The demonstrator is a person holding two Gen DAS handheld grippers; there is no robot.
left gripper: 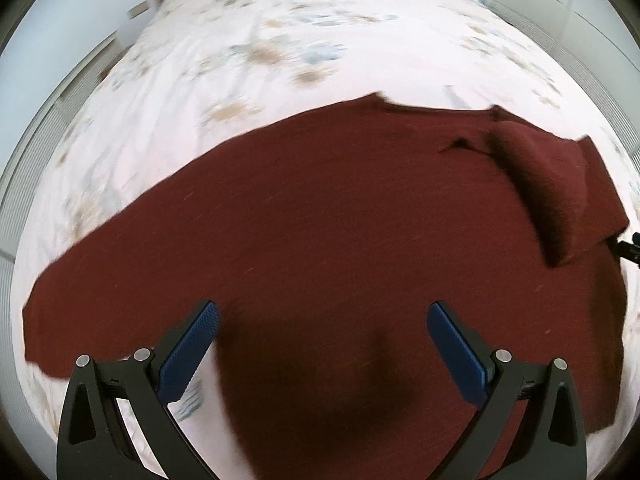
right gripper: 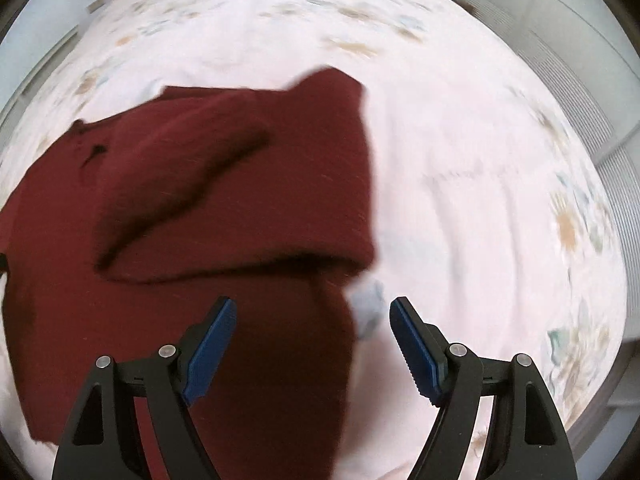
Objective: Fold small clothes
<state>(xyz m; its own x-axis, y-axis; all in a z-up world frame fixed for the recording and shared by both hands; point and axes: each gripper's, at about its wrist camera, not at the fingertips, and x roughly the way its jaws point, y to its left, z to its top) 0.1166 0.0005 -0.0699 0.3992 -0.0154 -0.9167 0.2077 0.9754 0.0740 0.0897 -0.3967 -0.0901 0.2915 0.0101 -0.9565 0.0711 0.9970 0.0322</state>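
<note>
- Through the left wrist camera I am looking steeply down at a dark red garment [left gripper: 320,232] spread across a bed [left gripper: 248,40] covered in a pale, flower-printed sheet.
- My left tool [left gripper: 322,318] stands wide apart above the cloth; its blue pads [left gripper: 188,354] have nothing between them and grip nothing.
- Below that tool the garment lies flat, running from the near left edge of the view up toward the far right.
- At the far right, one part of the garment is folded back onto the rest, making a thicker flap [left gripper: 552,184] with a shadowed edge along its left side.
- At the right border of that view a small black piece shows just beside the cloth; I cannot tell what it is.
- Through the right wrist camera the same garment [right gripper: 192,200] fills the left half of the view, with bare sheet [right gripper: 480,200] to the right.
- My right tool [right gripper: 312,316] is spread well apart and empty: its left pad [right gripper: 210,350] hangs over red cloth, its right pad over the sheet.
- The folded flap [right gripper: 248,184] lies just ahead of that tool, its near edge a rounded fold running crosswise.
- A pale blue-grey patch [right gripper: 368,312] on the sheet shows between the pads, just beside the garment's right edge.
- Both views are smeared by motion, so finer details of the cloth are lost to me.
</note>
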